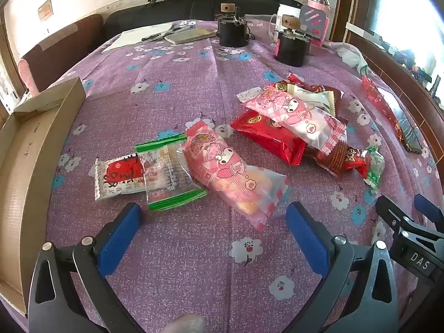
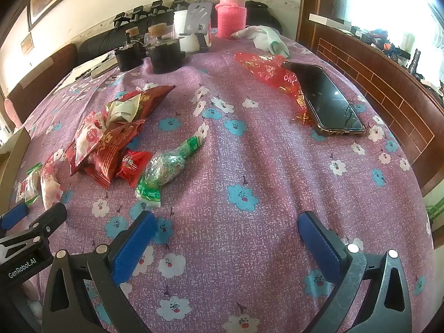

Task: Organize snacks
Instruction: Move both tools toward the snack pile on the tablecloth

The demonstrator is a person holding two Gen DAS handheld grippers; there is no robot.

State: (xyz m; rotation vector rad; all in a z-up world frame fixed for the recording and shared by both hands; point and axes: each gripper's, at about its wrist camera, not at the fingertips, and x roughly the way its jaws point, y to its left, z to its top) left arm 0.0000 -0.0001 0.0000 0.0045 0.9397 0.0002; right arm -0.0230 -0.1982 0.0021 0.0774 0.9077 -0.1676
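Note:
Snack packets lie scattered on a purple flowered tablecloth. In the left wrist view a pink cartoon packet lies just ahead of my left gripper, which is open and empty. Beside it lie a green-edged clear packet and a white-and-red packet. Farther right is a pile with a red packet under another pink packet. An open cardboard box stands at the left. In the right wrist view my right gripper is open over bare cloth, with a green-ended packet ahead left beside the pile.
A black phone lies on a red wrapper at the right. Two black jars with wooden knobs, a pink flask, a white cup, a white cloth and papers stand at the far end. A wooden edge borders the right side.

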